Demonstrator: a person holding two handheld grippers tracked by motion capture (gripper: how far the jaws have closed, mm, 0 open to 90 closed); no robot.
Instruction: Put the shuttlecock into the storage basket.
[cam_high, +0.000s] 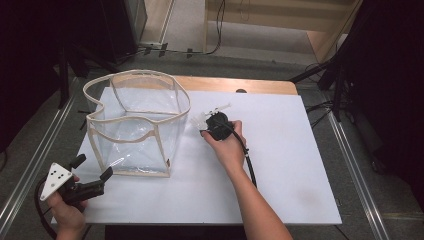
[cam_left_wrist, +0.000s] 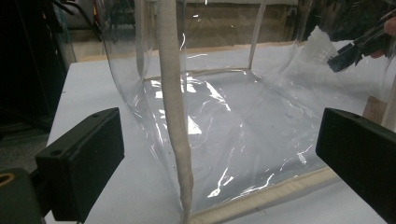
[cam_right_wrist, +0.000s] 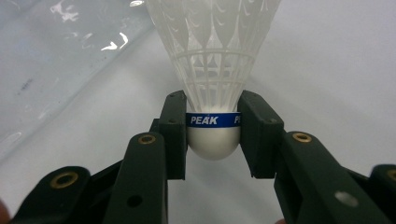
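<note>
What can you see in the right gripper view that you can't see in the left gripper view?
The right gripper view shows the blue band reading PEAK on the shuttlecock's white cork, pinched between the right gripper's fingers. The left gripper view shows the bag's cream edging, its floor, and the left gripper's wide-open fingers. Both show the clear plastic bag and the white table.

White table (cam_high: 280, 165); black stands (cam_high: 345, 70) beyond.
</note>
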